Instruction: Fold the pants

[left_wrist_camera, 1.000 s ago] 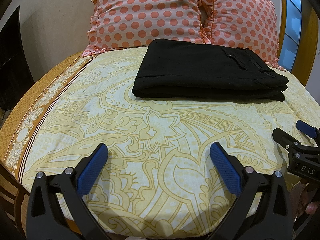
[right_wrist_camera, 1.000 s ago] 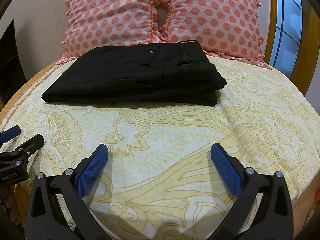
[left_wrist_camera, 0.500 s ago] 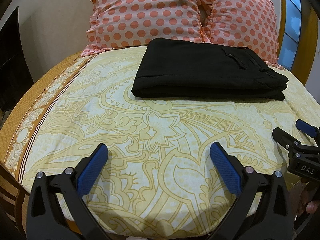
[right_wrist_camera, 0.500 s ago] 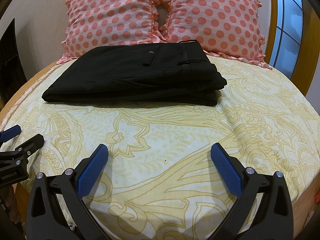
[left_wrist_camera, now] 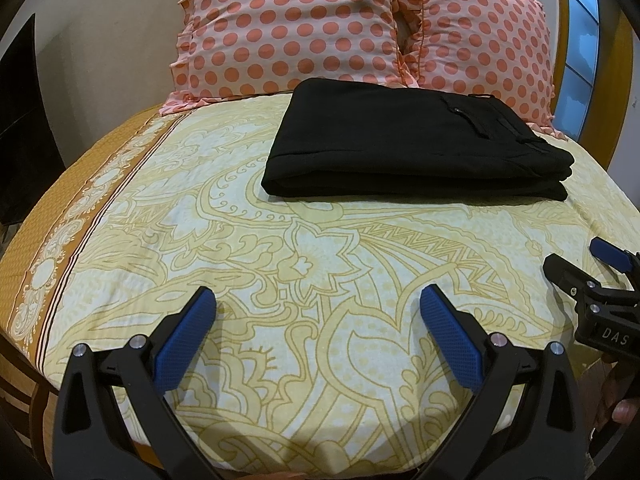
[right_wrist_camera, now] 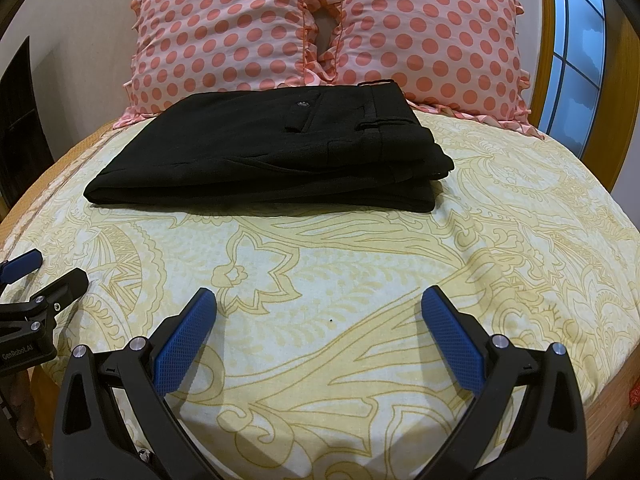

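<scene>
Black pants (left_wrist_camera: pixel 408 140) (right_wrist_camera: pixel 272 152) lie folded into a flat rectangle on the far half of the bed, just in front of the pillows, with the waistband and a back pocket on top at the right end. My left gripper (left_wrist_camera: pixel 318 304) hovers open over the near edge of the bed, well short of the pants, nothing between its blue pads. My right gripper (right_wrist_camera: pixel 319 304) is likewise open and empty at the near edge. Each gripper shows at the side of the other's view: right gripper (left_wrist_camera: pixel 580 260), left gripper (right_wrist_camera: pixel 44 272).
The bed carries a yellow patterned sheet (left_wrist_camera: pixel 280 240) (right_wrist_camera: pixel 500 240) with an orange border on the left. Two pink polka-dot pillows (left_wrist_camera: pixel 288 28) (right_wrist_camera: pixel 432 32) stand against the headboard. A window (right_wrist_camera: pixel 572 60) is at the right, dark furniture (left_wrist_camera: pixel 20 120) at the left.
Both grippers have drifted very slightly; the pants look marginally lower in the left wrist view. Nothing was gripped or released.
</scene>
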